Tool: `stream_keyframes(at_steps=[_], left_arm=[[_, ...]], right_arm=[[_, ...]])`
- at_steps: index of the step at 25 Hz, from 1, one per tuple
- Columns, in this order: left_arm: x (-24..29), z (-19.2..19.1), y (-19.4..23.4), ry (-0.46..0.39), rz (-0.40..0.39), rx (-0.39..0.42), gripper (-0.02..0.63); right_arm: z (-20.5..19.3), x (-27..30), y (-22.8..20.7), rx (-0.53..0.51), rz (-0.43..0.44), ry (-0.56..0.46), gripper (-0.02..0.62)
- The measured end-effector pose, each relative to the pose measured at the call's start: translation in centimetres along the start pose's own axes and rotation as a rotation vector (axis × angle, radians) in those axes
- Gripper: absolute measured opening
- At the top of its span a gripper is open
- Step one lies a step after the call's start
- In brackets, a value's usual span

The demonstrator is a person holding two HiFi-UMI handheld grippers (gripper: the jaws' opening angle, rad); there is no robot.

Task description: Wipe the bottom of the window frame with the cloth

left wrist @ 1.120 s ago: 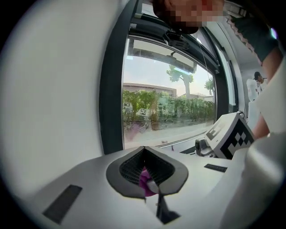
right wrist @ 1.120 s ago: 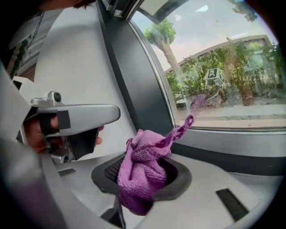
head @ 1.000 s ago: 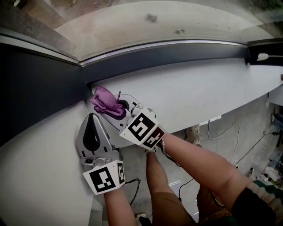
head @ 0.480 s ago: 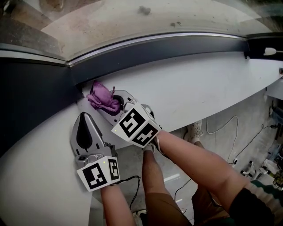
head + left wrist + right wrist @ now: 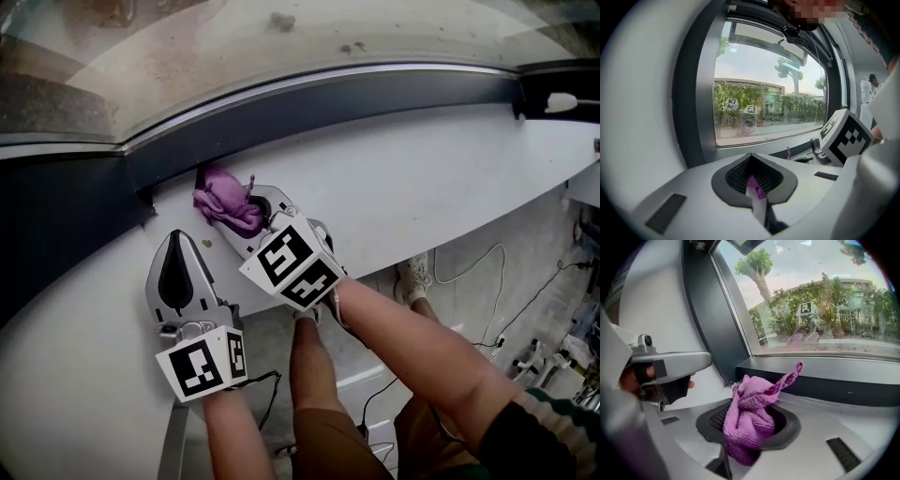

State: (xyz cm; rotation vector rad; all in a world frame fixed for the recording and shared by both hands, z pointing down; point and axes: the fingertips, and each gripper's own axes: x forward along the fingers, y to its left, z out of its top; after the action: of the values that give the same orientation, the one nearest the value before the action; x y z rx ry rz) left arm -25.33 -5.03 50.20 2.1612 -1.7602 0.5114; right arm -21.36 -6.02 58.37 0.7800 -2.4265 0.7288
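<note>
The purple cloth [image 5: 225,202] is bunched up in my right gripper [image 5: 246,212], which is shut on it. It rests on the white sill [image 5: 422,178] against the dark bottom rail of the window frame [image 5: 356,108], a little right of the frame's left corner. In the right gripper view the cloth [image 5: 750,423] fills the jaws of the right gripper [image 5: 740,439], with the rail [image 5: 825,378] just beyond it. My left gripper [image 5: 176,253] lies shut on the sill, to the left of and behind the right one. In the left gripper view, the left gripper [image 5: 752,183] shows a small purple-white scrap at its seam.
The dark frame upright [image 5: 66,216] runs down the left side. A white handle [image 5: 558,97] sits on the frame at the far right. Past the sill's front edge are the person's legs, shoes [image 5: 412,277] and cables [image 5: 487,272] on the floor.
My right gripper has slid the cloth a little to the right along the rail, away from the frame's corner. The left gripper has stayed beside it, still shut.
</note>
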Motion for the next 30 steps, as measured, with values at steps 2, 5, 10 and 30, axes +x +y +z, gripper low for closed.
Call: stream_keyframes(at_steps=[2,5,10,30], left_arm=[[0.3,-0.1,-0.9,0.013,0.005,0.007,0.003],[0.8,0.1,-2.3,0.02,0.004,0.015,0.003],[1.8,0.0,-5.0,0.054,-0.012,0.035,0.003],[5.0,2.3,-18.0,0.068,-0.122,0.099,0.003]], right_arm=[[-0.4,-1.0,-0.9,-0.011,-0.009,0.004,0.146],[-1.1,-2.5,-2.6,-0.02,-0.023,0.008,0.146],[-1.8,-4.7,-4.9,0.007,-0.044,-0.002,0.146],[-6.2,-14.6,-14.0,0.101,-0.135,0.011,0.146]])
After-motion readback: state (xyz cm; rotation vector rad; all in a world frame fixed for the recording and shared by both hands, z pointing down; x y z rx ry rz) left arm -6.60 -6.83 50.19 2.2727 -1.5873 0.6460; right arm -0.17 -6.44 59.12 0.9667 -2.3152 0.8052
